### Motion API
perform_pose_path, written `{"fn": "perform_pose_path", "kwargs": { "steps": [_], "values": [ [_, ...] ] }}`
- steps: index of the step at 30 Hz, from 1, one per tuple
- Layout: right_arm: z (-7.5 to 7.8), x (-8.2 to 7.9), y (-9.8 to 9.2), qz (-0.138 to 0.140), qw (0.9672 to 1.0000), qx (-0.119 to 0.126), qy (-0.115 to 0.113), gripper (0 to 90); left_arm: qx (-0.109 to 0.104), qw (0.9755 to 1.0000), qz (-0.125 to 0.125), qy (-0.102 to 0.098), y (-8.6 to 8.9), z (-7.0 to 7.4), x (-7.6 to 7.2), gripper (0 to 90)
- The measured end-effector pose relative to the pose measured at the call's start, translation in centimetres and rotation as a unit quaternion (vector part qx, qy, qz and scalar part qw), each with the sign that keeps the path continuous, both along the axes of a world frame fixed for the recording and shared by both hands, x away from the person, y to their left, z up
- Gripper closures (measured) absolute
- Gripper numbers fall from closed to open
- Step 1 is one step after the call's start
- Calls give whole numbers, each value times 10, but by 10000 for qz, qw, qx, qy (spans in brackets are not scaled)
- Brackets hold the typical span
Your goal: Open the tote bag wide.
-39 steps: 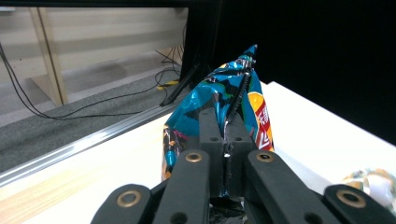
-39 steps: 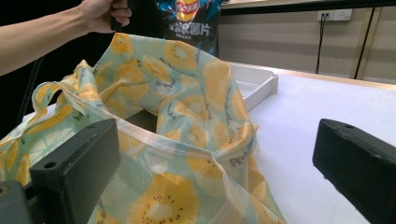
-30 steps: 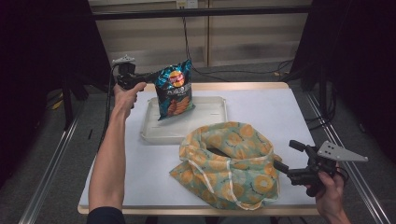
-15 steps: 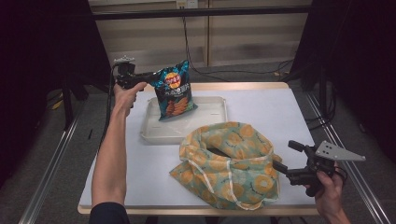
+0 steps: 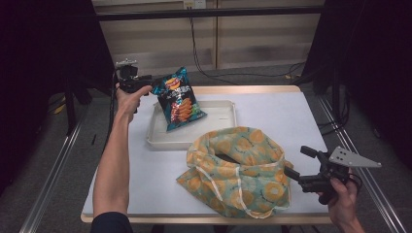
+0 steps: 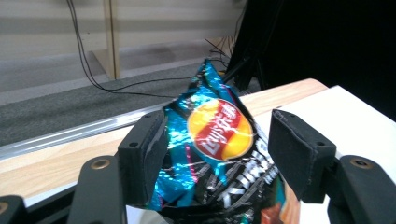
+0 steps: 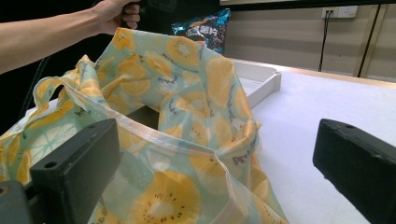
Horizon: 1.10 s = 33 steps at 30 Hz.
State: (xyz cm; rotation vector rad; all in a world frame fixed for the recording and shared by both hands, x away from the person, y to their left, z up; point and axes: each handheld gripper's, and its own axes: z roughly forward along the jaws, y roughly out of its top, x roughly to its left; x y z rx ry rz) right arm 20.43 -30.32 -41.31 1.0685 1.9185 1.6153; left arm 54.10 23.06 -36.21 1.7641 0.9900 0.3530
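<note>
High view: the left gripper is held out over the far left corner of the bench, with the top of a blue chip bag at its tips. The bag leans, its lower end resting in the white tray that lies on the bench's far half. In the left gripper view the bag's crinkled top stands between the two black pads; the jaws have just been opening, and the right-hand pad is clear of the foil with a gap showing, while the left-hand pad sits just against the bag's edge, so nothing is pinched.

Nearer the person, a fruit-print cloth bag is slumped on the bench just beside the tray, its mouth gaping upward. The right gripper is low at the cloth bag's right side, tips at the fabric edge. In the right gripper view its jaws stand wide apart, the cloth bag rising in front of the left one and bare bench between them; they clamp nothing.
</note>
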Motion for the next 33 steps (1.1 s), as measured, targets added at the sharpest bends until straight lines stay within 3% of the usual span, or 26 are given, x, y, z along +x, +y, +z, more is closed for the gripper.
{"fn": "perform_pose_path", "kwargs": {
  "steps": [1, 3, 5, 7, 8, 9, 10, 12, 16, 21, 24, 25, 26, 27, 30, 33],
  "values": [
    [0, 0, 0, 11, 10000, 8, 18, 6, 0, 10000, 0, 0, 0, 0, 0, 390],
    [0, 0, 0, 14, 10000, -16, 27, 6, -24, 9997, -244, -44, -4, 3, -8, 442],
    [0, 0, 0, 11, 10000, -22, 24, 6, -74, 9992, -387, -28, -5, 2, -11, 555],
    [0, 0, 0, 11, 10000, -22, 23, 6, -104, 9983, -572, 59, -10, 1, -16, 570],
    [0, 0, 0, 16, 10000, -29, 27, 6, -136, 9976, -676, 69, -12, 0, -19, 624],
    [0, 0, 0, 7, 10000, -16, 37, 5, -140, 9969, -763, 97, -14, -2, -22, 754],
    [0, 0, 0, 7, 10000, -16, 37, 5, -101, 9963, -855, 82, -17, -4, -26, 754],
    [0, 0, 0, -1, 10000, -24, 10, 6, 34, 9937, -1104, 179, -25, -9, -31, 887],
    [0, 0, -1, -17, 10000, -42, 17, 5, 233, 9894, -1378, 387, -37, -27, -40, 900],
    [-1, 1, 0, 5, 10000, -79, 31, 5, 480, 9851, -1525, 629, -40, -50, -46, 900],
    [-1, 1, 1, -14, 10000, -48, 51, 5, 805, 9805, -1608, 792, -44, -61, -48, 900],
    [-1, 2, 1, -13, 10000, -57, 46, 5, 818, 9786, -1681, 861, -46, -63, -49, 900],
    [-2, 2, 1, -5, 10000, -88, 42, 5, 982, 9757, -1741, 899, -51, -66, -50, 900],
    [-2, 2, 1, -5, 10000, -88, 42, 5, 982, 9757, -1741, 899, -51, -66, -50, 900],
    [-1, 3, 2, -14, 9999, -62, 80, 5, 1165, 9705, -1871, 973, -62, -69, -50, 900],
    [-1, 3, 2, -5, 10000, -60, 64, 6, 1405, 9667, -1844, 1081, -65, -75, -45, 900]
  ]
}}
